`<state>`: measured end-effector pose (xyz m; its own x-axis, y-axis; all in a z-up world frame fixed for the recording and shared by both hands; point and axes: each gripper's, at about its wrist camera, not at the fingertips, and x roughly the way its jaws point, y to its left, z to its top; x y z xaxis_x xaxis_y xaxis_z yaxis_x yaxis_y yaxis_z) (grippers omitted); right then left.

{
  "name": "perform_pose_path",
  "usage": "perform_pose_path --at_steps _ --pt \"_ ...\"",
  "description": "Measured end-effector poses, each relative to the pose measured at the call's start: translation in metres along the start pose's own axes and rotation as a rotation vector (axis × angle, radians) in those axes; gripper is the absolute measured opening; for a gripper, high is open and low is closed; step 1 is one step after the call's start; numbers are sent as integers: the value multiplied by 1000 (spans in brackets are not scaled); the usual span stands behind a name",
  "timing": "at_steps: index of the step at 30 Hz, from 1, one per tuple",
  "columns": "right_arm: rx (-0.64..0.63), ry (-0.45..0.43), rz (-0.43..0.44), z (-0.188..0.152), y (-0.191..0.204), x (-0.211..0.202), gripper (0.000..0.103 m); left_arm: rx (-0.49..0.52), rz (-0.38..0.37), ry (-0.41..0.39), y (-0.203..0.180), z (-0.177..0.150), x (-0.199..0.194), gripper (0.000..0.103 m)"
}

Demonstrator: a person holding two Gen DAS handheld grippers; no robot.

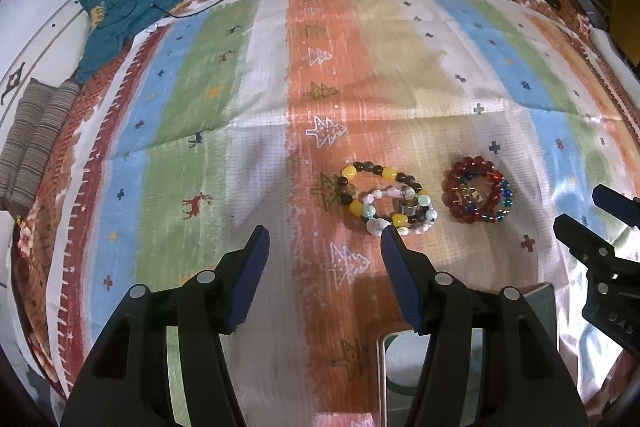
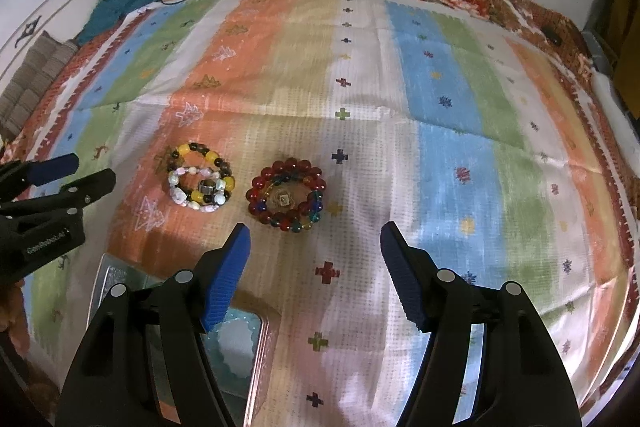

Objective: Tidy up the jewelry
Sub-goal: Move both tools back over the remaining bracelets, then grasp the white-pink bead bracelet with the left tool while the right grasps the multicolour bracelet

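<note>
Two bracelet piles (image 2: 202,179) (image 2: 289,195) lie mid-cloth (image 2: 440,131), untouched — sorting looks unstarted. Left gripper (image 1: 324,247) and right gripper (image 2: 315,241) both gape wide, empty. Tray (image 2: 256,359) waits at near edge.

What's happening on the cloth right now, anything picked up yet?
Nothing is held yet. Both grippers, left and right, hang open above the striped cloth. Two jewelry piles lie side by side on it: a yellow-and-dark bead bracelet stacked with a pale bead bracelet and a ring, and a red bead bracelet with a multicolor one and a small piece in the middle. A tray sits nearest the grippers, partly hidden.
</note>
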<state>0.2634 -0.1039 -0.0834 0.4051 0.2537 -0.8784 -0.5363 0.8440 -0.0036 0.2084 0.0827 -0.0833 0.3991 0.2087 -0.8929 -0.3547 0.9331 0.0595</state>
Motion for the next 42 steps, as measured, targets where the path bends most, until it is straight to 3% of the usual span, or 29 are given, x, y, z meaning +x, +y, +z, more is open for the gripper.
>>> perform_pose_path --at_steps 30,33,37,42 --pt "28 116 -4 22 -6 67 67 25 -78 124 -13 24 67 58" --pt "23 121 4 24 -5 71 67 34 -83 129 -15 25 70 54" --pt "4 134 -1 27 -1 77 59 49 -88 143 -20 25 76 43" --pt "-12 150 -9 28 2 83 52 56 -92 157 -22 24 83 37"
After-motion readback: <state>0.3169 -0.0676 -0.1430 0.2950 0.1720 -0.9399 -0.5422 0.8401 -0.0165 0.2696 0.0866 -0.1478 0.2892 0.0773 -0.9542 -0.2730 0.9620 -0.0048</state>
